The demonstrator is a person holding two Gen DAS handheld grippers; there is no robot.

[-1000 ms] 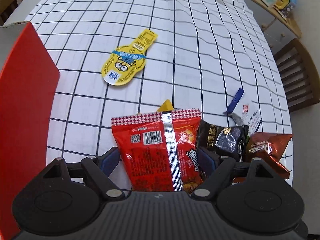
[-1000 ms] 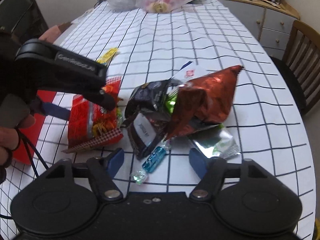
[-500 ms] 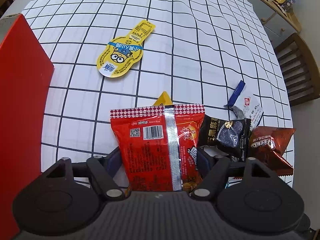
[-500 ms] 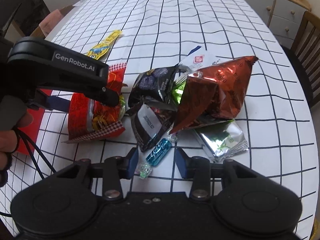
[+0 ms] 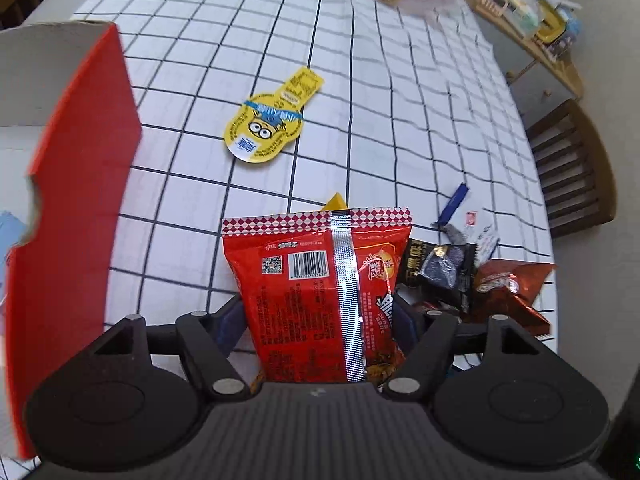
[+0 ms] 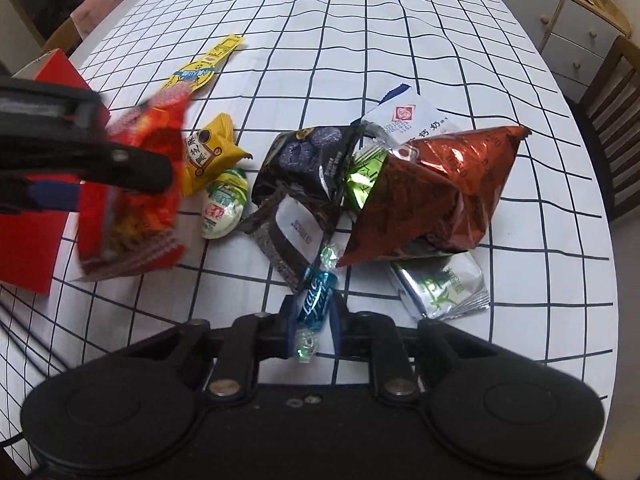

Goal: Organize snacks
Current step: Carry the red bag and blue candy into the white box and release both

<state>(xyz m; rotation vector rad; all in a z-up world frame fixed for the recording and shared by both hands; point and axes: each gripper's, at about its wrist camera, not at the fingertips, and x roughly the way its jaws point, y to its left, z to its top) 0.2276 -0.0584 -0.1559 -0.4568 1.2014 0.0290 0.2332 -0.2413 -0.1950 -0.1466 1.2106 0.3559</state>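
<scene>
The light, crinkly red snack bag (image 5: pixel 320 296), lifted beside the red box (image 5: pixel 76 184), is clamped across its width by the left gripper (image 5: pixel 320 320); the small slippery blue candy (image 6: pixel 316 298), on the table beside the pile, is pinched mid-body by the right gripper (image 6: pixel 312 320).

A home dining room: checked tablecloth (image 6: pixel 360 20), wooden chair (image 5: pixel 572 176), cluttered sideboard (image 6: pixel 568 12).
</scene>
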